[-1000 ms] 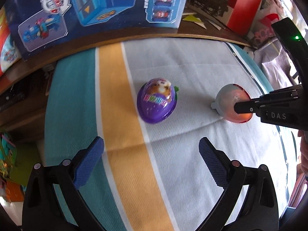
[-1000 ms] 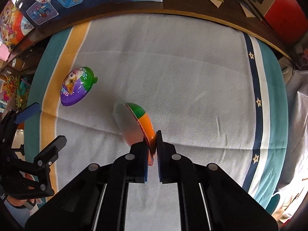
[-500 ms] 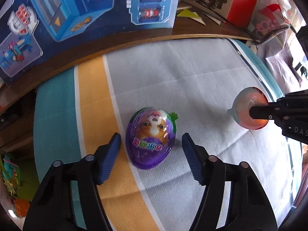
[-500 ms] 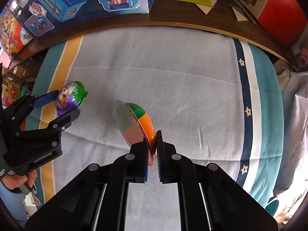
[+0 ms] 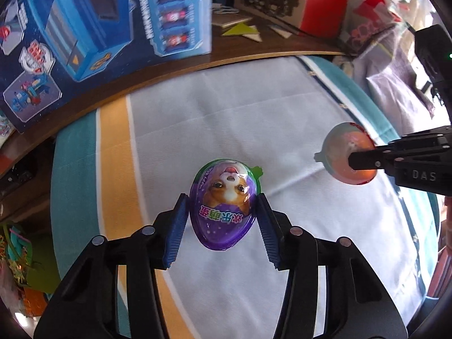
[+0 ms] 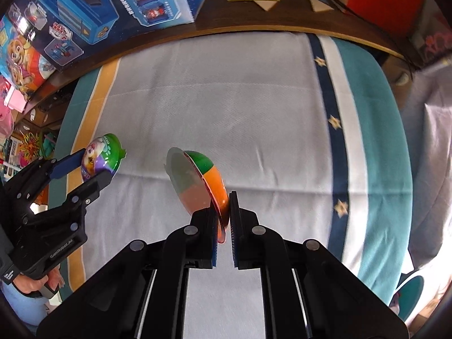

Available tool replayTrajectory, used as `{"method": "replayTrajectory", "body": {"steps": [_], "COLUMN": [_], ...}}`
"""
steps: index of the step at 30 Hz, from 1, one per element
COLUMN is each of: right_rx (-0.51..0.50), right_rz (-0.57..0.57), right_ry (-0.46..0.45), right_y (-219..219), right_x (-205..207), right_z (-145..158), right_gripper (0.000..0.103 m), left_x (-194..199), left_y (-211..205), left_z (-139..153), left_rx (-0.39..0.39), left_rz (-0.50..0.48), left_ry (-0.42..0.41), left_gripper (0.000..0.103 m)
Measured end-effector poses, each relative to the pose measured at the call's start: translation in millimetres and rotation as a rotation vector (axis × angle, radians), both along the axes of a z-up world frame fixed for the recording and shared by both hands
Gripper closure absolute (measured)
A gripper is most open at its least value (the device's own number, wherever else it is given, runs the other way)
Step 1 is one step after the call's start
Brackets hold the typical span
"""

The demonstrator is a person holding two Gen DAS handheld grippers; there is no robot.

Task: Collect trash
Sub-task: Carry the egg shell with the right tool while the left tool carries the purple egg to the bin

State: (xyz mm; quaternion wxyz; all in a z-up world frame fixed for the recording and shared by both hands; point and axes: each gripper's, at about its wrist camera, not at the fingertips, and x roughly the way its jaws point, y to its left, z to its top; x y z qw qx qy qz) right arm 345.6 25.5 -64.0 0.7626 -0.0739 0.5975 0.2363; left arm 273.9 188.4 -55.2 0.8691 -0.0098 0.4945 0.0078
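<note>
Trash is being gathered two pieces at once: one purple egg capsule is being squeezed between the pads of the left gripper over the striped cloth, and one orange-green half shell is being pinched by its rim in the narrowly closed right gripper. Lifting seems underway — next, a bin is being called for, though none is being shown.

Bare striped cloth open between both grippers, toy boxes walling the far edge, right side probably cluttered
</note>
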Motion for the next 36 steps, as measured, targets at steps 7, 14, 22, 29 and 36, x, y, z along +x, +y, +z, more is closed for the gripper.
{"method": "replayTrajectory", "body": {"steps": [7, 14, 22, 29, 36], "right_rx": [0.032, 0.07, 0.091, 0.102, 0.134], "right_rz": [-0.09, -0.191, -0.366, -0.524, -0.608], "right_ry": [0.002, -0.014, -0.037, -0.027, 0.014], "right_y": [-64, -150, -277, -382, -441], "right_x": [-35, -73, -112, -143, -162], "right_z": [10, 21, 29, 16, -9], "right_gripper": [0.096, 0.096, 0.096, 0.096, 0.096], "left_x": [-26, -40, -49, -66, -71], "left_y": [-64, -144, -261, -363, -434], "left_z": [20, 26, 27, 18, -2], "left_rx": [-0.022, -0.055, -0.096, -0.095, -0.079], "left_rz": [-0.074, -0.187, -0.377, -0.538, -0.636], "left_ry": [-0.025, -0.022, -0.005, 0.028, 0.091], "left_gripper": [0.053, 0.053, 0.053, 0.053, 0.053]}}
